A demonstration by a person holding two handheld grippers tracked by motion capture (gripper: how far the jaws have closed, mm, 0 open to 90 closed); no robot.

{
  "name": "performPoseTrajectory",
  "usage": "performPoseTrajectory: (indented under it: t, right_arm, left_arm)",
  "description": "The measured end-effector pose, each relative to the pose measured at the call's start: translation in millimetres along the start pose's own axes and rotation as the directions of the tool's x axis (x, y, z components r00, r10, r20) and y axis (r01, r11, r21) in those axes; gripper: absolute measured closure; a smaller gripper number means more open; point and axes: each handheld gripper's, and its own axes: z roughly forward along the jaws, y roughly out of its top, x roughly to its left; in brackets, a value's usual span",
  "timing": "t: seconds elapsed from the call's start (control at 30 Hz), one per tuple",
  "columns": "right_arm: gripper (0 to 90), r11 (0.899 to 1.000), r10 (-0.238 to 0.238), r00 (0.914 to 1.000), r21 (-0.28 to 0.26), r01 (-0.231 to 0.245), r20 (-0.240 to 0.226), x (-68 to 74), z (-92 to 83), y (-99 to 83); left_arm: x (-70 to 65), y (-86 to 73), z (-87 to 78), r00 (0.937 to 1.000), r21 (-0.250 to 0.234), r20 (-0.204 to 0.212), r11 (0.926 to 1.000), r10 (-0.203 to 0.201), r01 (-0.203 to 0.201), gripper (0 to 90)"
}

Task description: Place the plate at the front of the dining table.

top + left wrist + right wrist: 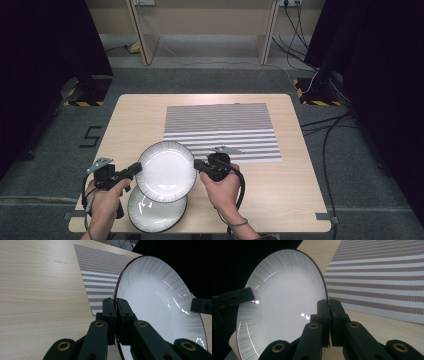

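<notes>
While the person's hands came in from the bottom of the high view, the left tool (136, 169) at lower left was clenched on the left rim of a round white glazed ceramic plate with a dark edge (166, 171), held raised above the pale wooden surface (135, 115). Below it, at the bottom centre-left of the frame, a second white plate (150, 214) of the same kind lay flat on the surface, partly hidden under the raised one. Right of centre, the right tool (196, 164) was clamped on the plate's opposite rim. Beyond, in the middle of the frame, lay a grey-and-white striped placemat (220, 131). Stiff, glossy and probably slippery, the plate looked breakable; firm rim grips at opposite sides seemed the sound hold.
</notes>
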Motion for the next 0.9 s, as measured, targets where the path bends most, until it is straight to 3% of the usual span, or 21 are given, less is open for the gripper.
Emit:
performPoseTrajectory:
  t: [0.9]
  right_arm:
    - [87.9, 0.999, 0.015, 0.9999, -0.032, -0.015, -0.003, -3.8, -3.6, 3.9]
  left_arm:
    - [-3.3, 8.0, 6.5, 1.0000, -0.011, 0.002, 0.9999, 0.009, -0.009, 85.9]
